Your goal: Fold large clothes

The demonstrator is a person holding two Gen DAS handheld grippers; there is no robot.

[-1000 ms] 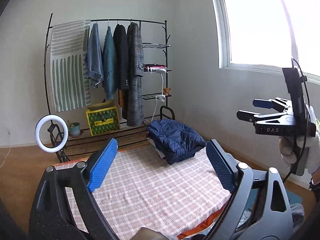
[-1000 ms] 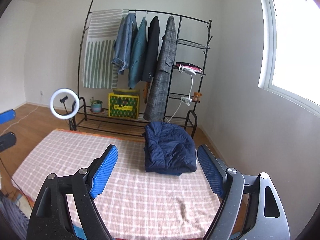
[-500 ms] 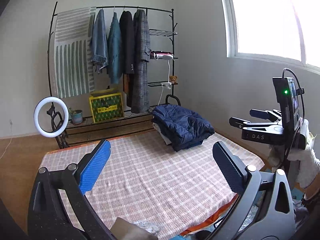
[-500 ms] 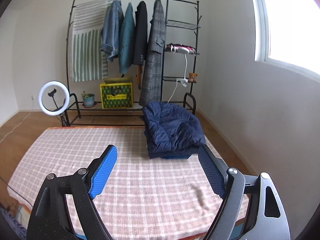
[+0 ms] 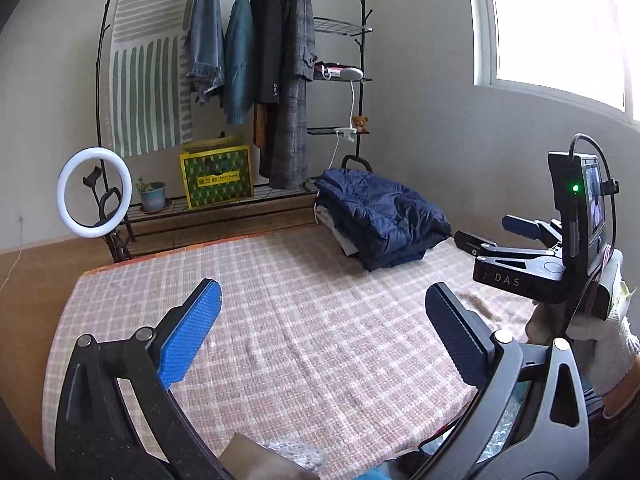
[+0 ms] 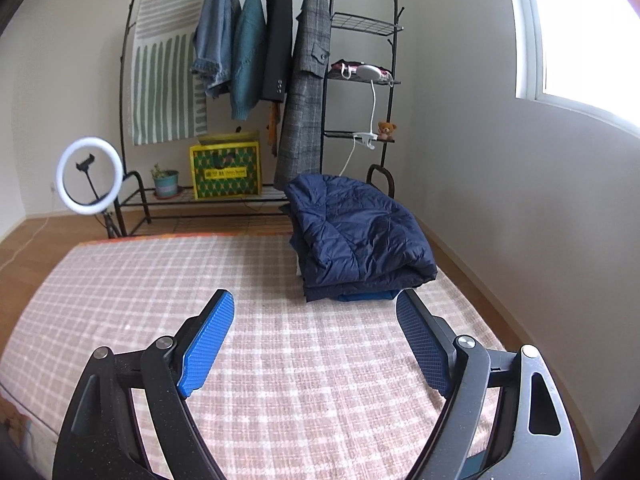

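Note:
A folded navy puffer jacket [image 5: 380, 216] [image 6: 356, 232] tops a small stack of folded clothes at the far right corner of a bed with a pink plaid cover [image 5: 300, 320] [image 6: 300, 360]. My left gripper [image 5: 320, 292] hangs open over the near middle of the bed with nothing between its blue pads. My right gripper [image 6: 314, 296] is also open and empty, a short way in front of the stack. In the left wrist view the right gripper [image 5: 482, 229] shows at the right edge, held by a gloved hand [image 5: 600, 344].
A black clothes rack [image 6: 396, 80] behind the bed holds several hanging garments [image 6: 248, 52] and a striped cloth. A ring light [image 5: 94, 192], a plant pot [image 6: 166, 182] and a yellow box [image 6: 226, 170] stand near it. Crumpled plastic [image 5: 296, 454] lies by the bed's near edge.
Both grippers have come down toward the bed, which now fills more of each view. The left jaws have widened a little. The folded stack has not moved.

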